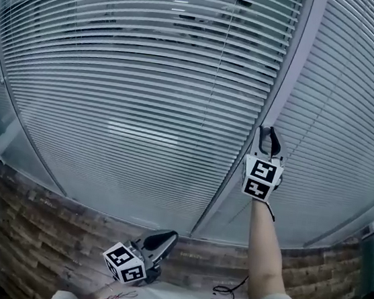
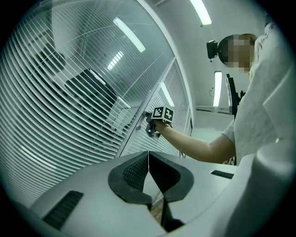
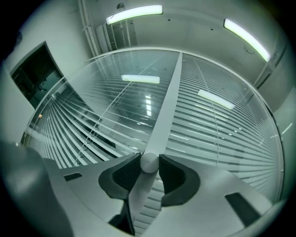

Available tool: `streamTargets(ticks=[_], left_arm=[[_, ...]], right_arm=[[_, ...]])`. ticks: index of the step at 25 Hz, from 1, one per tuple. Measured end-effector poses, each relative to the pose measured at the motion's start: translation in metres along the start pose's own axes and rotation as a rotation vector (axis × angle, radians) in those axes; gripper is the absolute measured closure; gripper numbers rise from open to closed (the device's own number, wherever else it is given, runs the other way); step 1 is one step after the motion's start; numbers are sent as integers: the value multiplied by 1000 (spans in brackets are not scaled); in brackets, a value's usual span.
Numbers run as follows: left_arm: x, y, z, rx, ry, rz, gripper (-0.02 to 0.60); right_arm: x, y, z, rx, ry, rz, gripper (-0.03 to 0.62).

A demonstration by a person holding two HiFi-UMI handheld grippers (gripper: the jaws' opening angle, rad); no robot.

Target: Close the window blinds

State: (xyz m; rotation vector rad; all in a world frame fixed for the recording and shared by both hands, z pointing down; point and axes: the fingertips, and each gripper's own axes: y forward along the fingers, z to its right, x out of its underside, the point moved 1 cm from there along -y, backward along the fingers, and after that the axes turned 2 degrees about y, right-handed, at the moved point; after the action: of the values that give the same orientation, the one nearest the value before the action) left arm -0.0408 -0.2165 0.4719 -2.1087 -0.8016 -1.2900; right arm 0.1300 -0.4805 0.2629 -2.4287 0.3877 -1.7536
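right claw (image 1: pixel 271 133) grips what looks like a round knob (image 3: pixel 149 163) on the frame (image 3: pixel 164 105) between window blinds (image 1: pixel 132 98); left claw (image 2: pixel 148 158) closed, empty.

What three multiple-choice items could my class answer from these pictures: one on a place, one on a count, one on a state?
1. Where does the round knob sit?
A. On the frame post between blind panels
B. On a desk top
C. On a door handle

2. How many grippers are at the post?
A. None
B. One
C. Two

3. How do the jaws of the left gripper stand?
A. Wide apart
B. Clamped on a cord
C. Together, empty

Answers:
1 A: in the right gripper view the knob stands out from the post.
2 B: only the right gripper is up at the post, shut on the knob, while the left one hangs low.
3 C: its jaws meet with nothing between them.
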Motion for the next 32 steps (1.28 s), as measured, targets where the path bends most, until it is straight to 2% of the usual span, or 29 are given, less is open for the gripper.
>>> streamTargets(ticks=[6,14,19,26,32], left_arm=[[4,0,0,18,9,10,563],[3,-2,1,12,2,13,563],[1,-5,1,13,6,12,563],[0,2,1,8,1,6,563],[4,1,3,14,9,9,563]], right_arm=[[-7,0,-3,-33,-275,21,462],[-8,-3,-12,-93,-498,48,462],[-8,-6,-19,-138,-675,69,462],[-1,-3,-21,-240,-977,65,463],[6,-10,-23,-344,-1258,119,464]])
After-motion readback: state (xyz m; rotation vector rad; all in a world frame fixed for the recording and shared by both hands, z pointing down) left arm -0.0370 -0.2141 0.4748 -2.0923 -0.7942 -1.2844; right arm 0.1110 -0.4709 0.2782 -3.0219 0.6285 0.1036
